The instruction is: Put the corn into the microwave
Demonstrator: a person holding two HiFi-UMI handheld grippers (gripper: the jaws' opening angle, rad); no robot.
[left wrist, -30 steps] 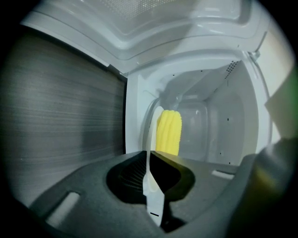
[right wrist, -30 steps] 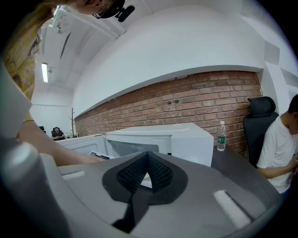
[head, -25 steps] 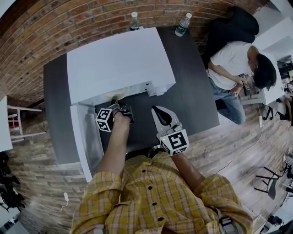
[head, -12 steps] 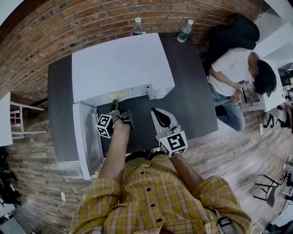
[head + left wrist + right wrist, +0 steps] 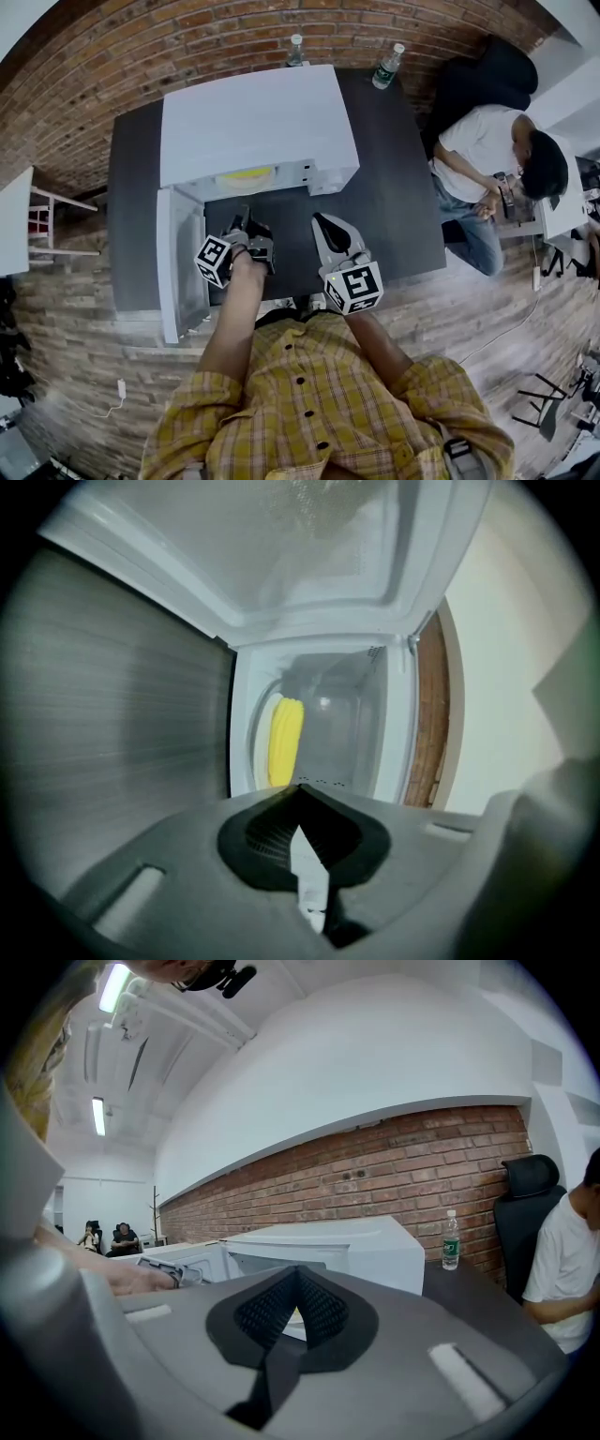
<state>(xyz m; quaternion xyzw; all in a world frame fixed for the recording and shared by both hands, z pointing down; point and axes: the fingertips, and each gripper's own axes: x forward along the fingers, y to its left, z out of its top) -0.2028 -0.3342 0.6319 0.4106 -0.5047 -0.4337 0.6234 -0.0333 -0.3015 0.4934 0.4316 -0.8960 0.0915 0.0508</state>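
The yellow corn (image 5: 246, 173) lies inside the open white microwave (image 5: 253, 117), on its glass plate. In the left gripper view the corn (image 5: 286, 741) rests at one side of the cavity, a short way beyond my jaws. My left gripper (image 5: 246, 217) is shut and empty, just in front of the opening (image 5: 300, 789). The microwave door (image 5: 183, 262) stands swung out at the left. My right gripper (image 5: 323, 223) hovers over the dark table (image 5: 394, 197), right of the opening, shut on nothing (image 5: 298, 1271).
Two water bottles (image 5: 296, 49) (image 5: 388, 64) stand at the table's far edge by the brick wall. A person (image 5: 487, 159) sits at the table's right end beside a black chair (image 5: 483, 56). White furniture (image 5: 19, 234) stands at the left.
My left gripper has pulled back out of the microwave opening, and the corn stays inside. The right gripper has kept still.
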